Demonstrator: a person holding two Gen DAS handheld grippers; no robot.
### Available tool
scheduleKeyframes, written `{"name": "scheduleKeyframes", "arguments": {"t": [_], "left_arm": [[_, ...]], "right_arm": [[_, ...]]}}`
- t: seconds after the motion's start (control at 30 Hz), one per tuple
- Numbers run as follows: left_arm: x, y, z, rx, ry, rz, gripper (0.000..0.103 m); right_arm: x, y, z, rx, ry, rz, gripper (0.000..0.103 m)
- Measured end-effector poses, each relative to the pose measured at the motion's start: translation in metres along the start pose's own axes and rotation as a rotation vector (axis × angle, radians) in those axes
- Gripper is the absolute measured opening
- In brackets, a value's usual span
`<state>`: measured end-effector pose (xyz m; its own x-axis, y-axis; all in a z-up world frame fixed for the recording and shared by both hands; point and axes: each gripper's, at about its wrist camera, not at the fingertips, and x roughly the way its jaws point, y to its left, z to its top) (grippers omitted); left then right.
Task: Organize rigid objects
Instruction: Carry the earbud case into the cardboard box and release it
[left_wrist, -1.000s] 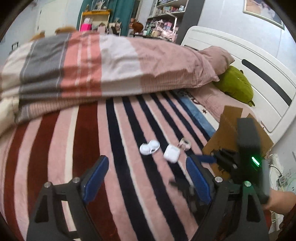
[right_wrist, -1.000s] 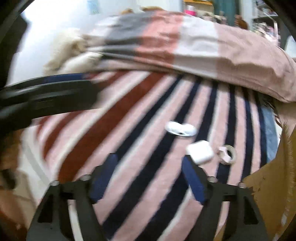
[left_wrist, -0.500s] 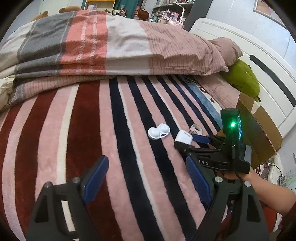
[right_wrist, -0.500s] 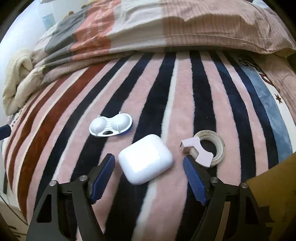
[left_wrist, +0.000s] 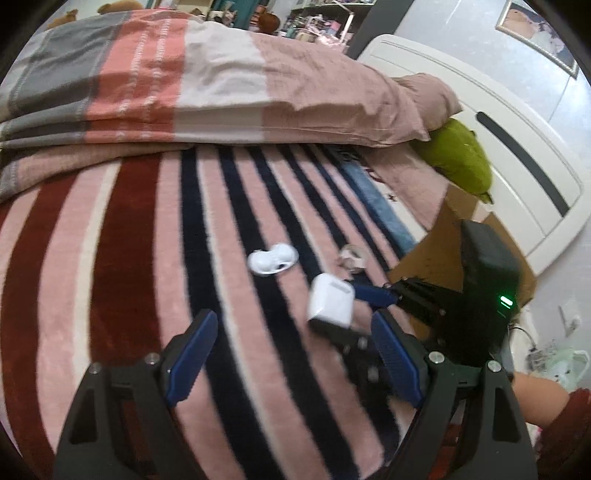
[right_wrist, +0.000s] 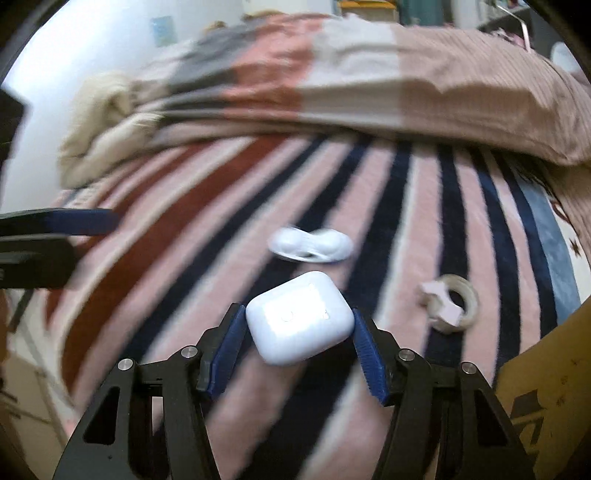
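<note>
A white earbud case sits between the blue pads of my right gripper, whose jaws are closing; both pads touch its sides. In the left wrist view the case is tilted, raised off the striped blanket. A white twin-cup case lies just beyond it, and a small tape dispenser lies to its right. My left gripper hovers open over the blanket, nothing between its fingers, left of the right gripper.
A cardboard box stands at the bed's right edge by the white headboard. A folded quilt fills the far side. A green plush rests near the pillow. A person's hand holds the right gripper.
My right gripper came down around the earbud case, narrowed onto it, and the case now sits tilted off the blanket. The left gripper stays open.
</note>
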<state>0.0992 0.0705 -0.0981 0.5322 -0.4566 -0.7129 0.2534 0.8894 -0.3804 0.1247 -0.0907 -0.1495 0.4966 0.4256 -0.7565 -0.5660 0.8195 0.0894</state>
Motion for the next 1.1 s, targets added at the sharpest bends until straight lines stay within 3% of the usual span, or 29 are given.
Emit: {"name": "scheduleKeyframes", "arguments": {"t": [0.2,0.27,0.43,0.93,1.1], "left_arm": [[-0.004,-0.033,0.011,0.017,-0.008,-0.115,0.08],[-0.008,-0.042,0.016,0.021,-0.019,-0.135,0.072],[-0.008,-0.075,0.032,0.056,-0.016,-0.246,0.035],[0.064,-0.213,0.07,0.246,0.093,-0.335,0.035],[0.09,-0.239,0.072,0.276,0.144,-0.338,0.035]], "right_arm": [[-0.057,0.044,0.012,-0.115,-0.085,0.07,0.055],[-0.076,0.051,0.015,-0.139,-0.113,0.061,0.055],[-0.12,0.044,0.02,-0.142,-0.18,0.007,0.055],[-0.201,-0.068,-0.006,0.014,-0.224,-0.144,0.055],[-0.211,-0.101,-0.02,0.066,-0.202,-0.17,0.055]]}}
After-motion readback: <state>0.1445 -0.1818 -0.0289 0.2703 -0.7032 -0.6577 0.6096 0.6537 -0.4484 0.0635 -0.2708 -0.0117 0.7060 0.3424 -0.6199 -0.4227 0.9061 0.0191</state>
